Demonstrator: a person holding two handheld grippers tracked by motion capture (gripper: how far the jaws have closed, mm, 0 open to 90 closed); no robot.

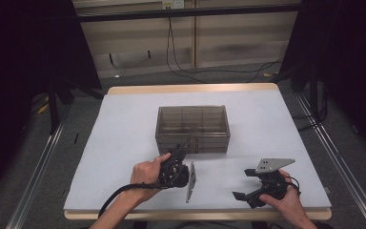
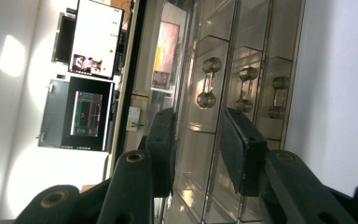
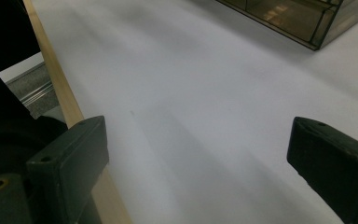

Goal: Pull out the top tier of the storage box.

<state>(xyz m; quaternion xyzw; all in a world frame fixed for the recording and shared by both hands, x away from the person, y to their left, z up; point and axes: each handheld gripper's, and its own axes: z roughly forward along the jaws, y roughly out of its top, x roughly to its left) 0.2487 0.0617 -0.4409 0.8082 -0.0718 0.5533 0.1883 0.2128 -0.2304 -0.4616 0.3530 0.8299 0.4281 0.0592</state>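
The smoky translucent plastic drawer cabinet (image 1: 193,129) stands mid-worktop, directly ahead of the left tool (image 1: 178,153), whose tip is at the cabinet's lower front. In the left gripper view the tool lies rolled onto its side, its two black jaws part-closed and apart, with nothing pressed between the pads; the small dumbbell-shaped drawer handles (image 2: 208,82) sit just beyond the tips. The left hand (image 1: 148,172) wraps the tool's body, forearm angled in from below. The right tool (image 1: 242,183) rests well apart to the right on the white worktop (image 1: 124,143), jaws wide open and empty, held low by the right hand (image 1: 282,200).
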